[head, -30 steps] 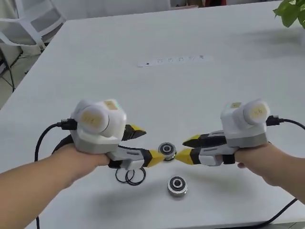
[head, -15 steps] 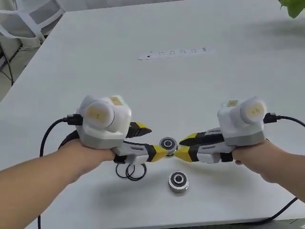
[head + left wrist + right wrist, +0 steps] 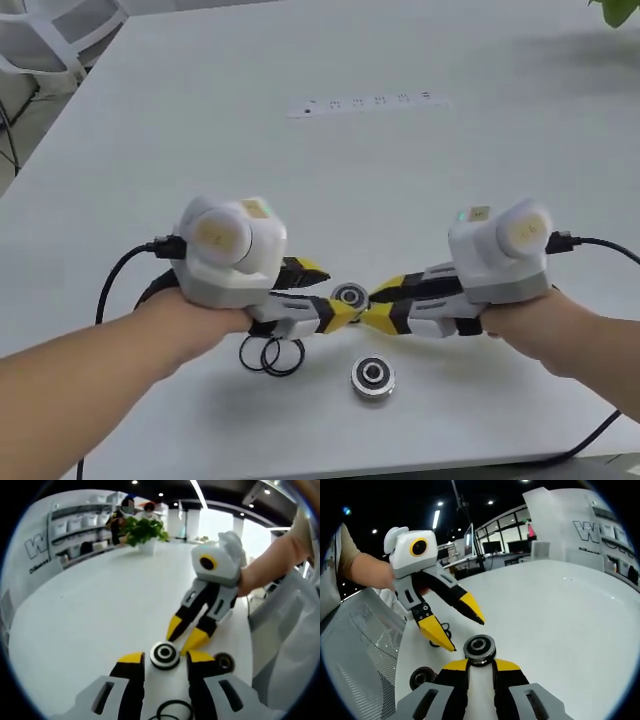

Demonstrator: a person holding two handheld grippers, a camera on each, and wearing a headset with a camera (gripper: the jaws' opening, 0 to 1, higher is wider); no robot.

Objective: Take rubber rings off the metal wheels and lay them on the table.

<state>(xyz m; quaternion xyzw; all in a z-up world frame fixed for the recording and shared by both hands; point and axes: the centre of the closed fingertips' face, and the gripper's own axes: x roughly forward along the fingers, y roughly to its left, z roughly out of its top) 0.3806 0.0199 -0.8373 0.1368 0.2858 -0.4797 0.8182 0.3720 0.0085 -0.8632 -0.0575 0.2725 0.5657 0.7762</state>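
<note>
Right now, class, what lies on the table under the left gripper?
Overlapping black rubber rings, at least two, lie on the white table beneath the left gripper. Its body covers their far edges, so any further ring there is hidden.

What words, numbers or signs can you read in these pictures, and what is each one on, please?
"W": large letter on the wall, rest cut off; the small line below is blurred.
"W": start of a word on the panel; rest unreadable.
Power strip: marks too small to read.
Stickers on the left gripper and right gripper: blurred.
</note>
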